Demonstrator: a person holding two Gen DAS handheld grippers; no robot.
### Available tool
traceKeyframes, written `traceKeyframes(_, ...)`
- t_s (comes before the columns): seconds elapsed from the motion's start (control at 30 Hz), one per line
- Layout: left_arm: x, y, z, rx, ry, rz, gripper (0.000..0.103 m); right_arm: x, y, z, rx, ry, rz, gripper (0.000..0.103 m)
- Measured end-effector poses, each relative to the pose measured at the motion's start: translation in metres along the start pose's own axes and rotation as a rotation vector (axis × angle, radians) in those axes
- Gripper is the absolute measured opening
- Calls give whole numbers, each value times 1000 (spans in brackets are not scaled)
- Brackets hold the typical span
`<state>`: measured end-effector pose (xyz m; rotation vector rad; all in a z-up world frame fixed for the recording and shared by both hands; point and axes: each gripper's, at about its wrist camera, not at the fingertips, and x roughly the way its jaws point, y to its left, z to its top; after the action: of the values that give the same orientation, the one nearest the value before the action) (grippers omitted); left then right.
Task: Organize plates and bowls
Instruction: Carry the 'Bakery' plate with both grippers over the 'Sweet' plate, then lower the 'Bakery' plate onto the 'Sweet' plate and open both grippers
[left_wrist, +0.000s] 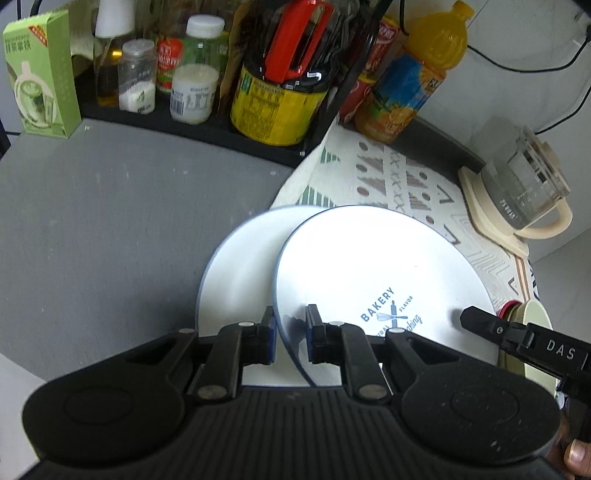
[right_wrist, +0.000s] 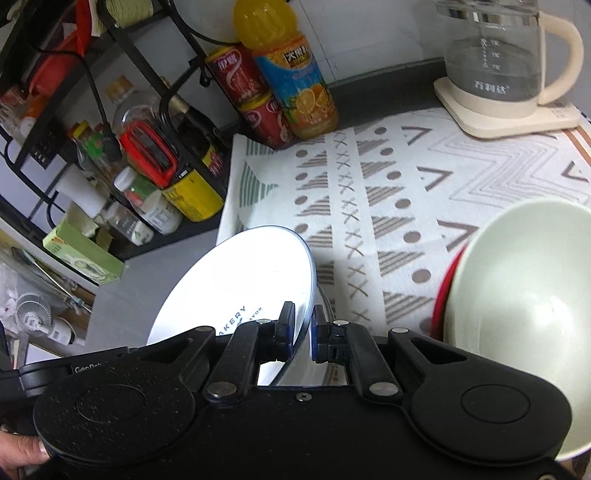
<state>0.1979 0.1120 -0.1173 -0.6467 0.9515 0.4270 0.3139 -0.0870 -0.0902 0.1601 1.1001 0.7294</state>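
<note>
While the left gripper (left_wrist: 290, 334) and the right gripper (right_wrist: 303, 332) are both pinching the rim of the white blue-edged "BAKERY" plate (left_wrist: 369, 269), tilted over a second white plate (left_wrist: 236, 258) straddling the grey counter (left_wrist: 110, 221) and patterned mat (right_wrist: 388, 192), they should be lowering it level, centring before releasing.

Left claw (left_wrist: 290, 332) is pointing forward and a bit down, its two blue-padded fingers (left_wrist: 269, 334) set a small gap apart, straddling the rim of a plate (left_wrist: 369, 273) without clearly pinching it. Right claw (right_wrist: 303, 330) comes in from the right side, jaws narrowed onto the opposite rim of that plate, which sits tilted. Bare fingertips show at the lower edge of both wrist views.
</note>
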Motion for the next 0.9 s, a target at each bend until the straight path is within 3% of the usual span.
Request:
traceKeyframes(0.6, 27, 4, -13, 23, 92, 28, 16, 9, 9, -21, -59, 44, -102, 9)
traceKeyframes(0.9, 31, 4, -12, 55, 90, 45, 17, 16, 11, -27, -78, 62, -129, 10)
